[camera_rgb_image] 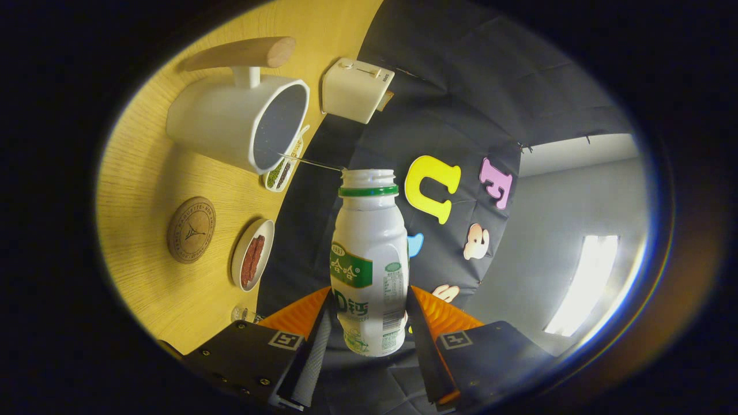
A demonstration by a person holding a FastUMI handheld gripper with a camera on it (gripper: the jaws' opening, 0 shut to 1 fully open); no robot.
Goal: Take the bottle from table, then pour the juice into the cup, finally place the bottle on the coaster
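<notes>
White plastic bottle with green neck ring and green label (pixel 369 265) sits pinched between the gripper (pixel 369 323) fingers, both pressing its lower body; base hidden behind them. Long axis runs along the fingers, uncapped mouth pointing away, toward the black cloth wall. Beyond: white cup with wooden handle (pixel 239 124), round cork coaster (pixel 191 230) on the wooden table (pixel 144 184), view rolled sideways.
</notes>
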